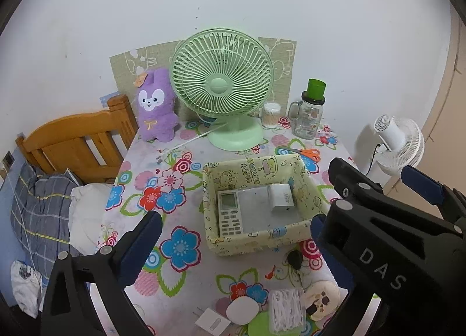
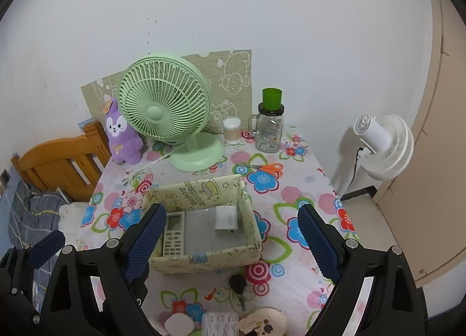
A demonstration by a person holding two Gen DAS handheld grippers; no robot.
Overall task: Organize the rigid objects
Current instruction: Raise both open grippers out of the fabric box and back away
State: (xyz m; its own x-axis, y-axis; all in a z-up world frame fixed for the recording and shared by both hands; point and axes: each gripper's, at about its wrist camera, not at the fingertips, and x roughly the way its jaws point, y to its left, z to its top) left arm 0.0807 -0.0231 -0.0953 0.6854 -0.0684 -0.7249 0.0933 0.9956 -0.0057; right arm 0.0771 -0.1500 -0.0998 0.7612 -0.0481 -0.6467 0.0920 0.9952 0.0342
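Note:
A yellow cartoon-print storage box (image 1: pixel 263 240) (image 2: pixel 204 260) sits mid-table. Inside lie a white remote control (image 1: pixel 230 213) (image 2: pixel 174 234) and a white charger block (image 1: pixel 281 198) (image 2: pixel 226 220). A black key (image 1: pixel 294 257) (image 2: pixel 237 282) lies in front of the box. Orange scissors (image 1: pixel 305 153) (image 2: pixel 269 167) lie behind it. My left gripper (image 1: pixel 236 237) is open and empty, above the box's near side. My right gripper (image 2: pixel 230 245) is open and empty, straddling the box. The right gripper's body (image 1: pixel 393 234) shows in the left wrist view.
A green desk fan (image 1: pixel 222 88) (image 2: pixel 166 109), purple plush (image 1: pixel 155 106), cotton swab jar (image 1: pixel 271 114) and glass jar with green cup (image 1: pixel 310 114) stand at the back. At the near edge lie a floss-pick box (image 1: pixel 287 311), white plug (image 1: pixel 211 323), round cases (image 1: pixel 321 296). Bed left, white floor fan (image 2: pixel 384 143) right.

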